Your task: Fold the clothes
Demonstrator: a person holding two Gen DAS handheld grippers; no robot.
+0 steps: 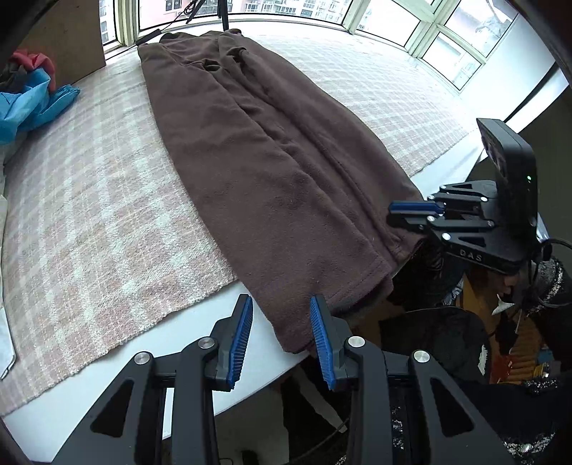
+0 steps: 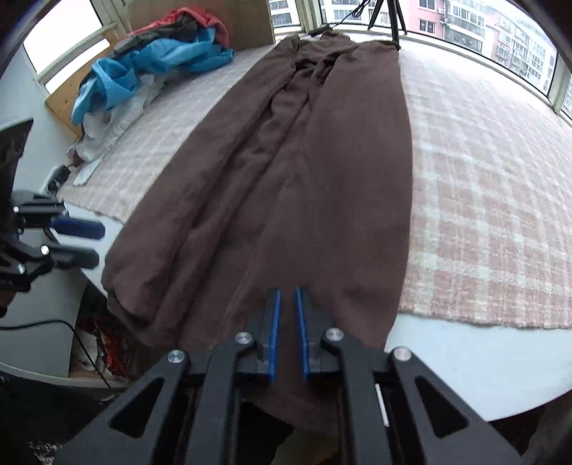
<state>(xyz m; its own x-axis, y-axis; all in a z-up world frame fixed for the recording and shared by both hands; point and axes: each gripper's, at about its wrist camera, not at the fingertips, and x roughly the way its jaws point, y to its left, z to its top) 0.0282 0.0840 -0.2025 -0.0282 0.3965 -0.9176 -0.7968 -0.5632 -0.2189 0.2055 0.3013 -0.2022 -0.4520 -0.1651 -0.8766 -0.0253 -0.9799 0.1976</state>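
A long brown fleece garment lies flat and lengthwise on a pink checked cloth, its near hem hanging over the table's front edge. It also shows in the right wrist view. My left gripper is open, its blue pads just in front of the garment's near left hem corner, holding nothing. My right gripper hovers over the near right part of the hem, jaws nearly together with a narrow gap and no cloth between them. The right gripper shows from the side in the left wrist view, and the left gripper shows in the right wrist view.
A heap of blue, red and white clothes lies at the far left beside a cardboard box. The white table edge runs in front of the checked cloth. Windows and a tripod stand at the back. Clutter sits under the table.
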